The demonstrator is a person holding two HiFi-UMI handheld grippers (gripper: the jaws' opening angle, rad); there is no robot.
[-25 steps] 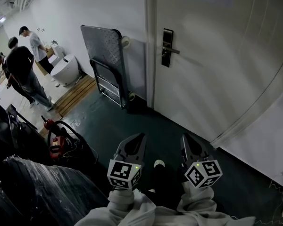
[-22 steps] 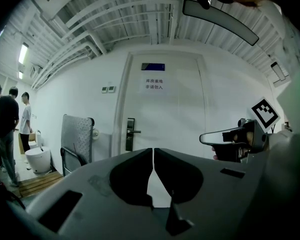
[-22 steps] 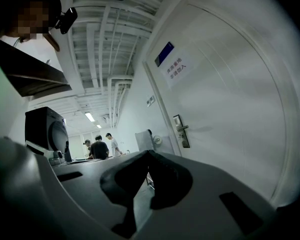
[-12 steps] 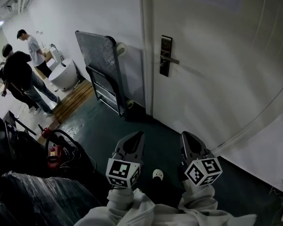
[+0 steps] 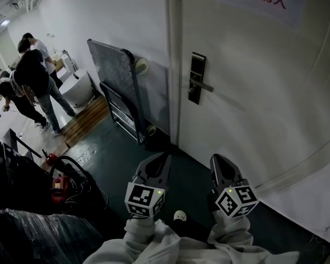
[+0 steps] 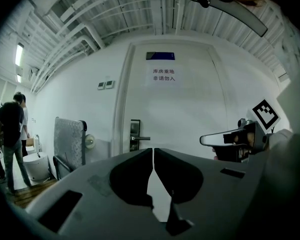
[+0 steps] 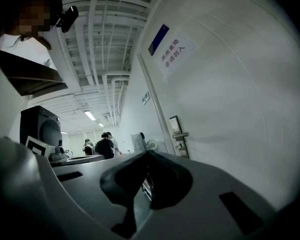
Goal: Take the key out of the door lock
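The left tongs [image 5: 163, 159] and right tongs [image 5: 216, 161] are closed and empty, well short of the door lock [image 5: 196, 78]. One should open early — then approach squarely.

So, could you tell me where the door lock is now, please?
In the head view, the door lock sits on the left edge of the white door, above centre, its lever pointing right; the folded trolley leans against the wall to its left.
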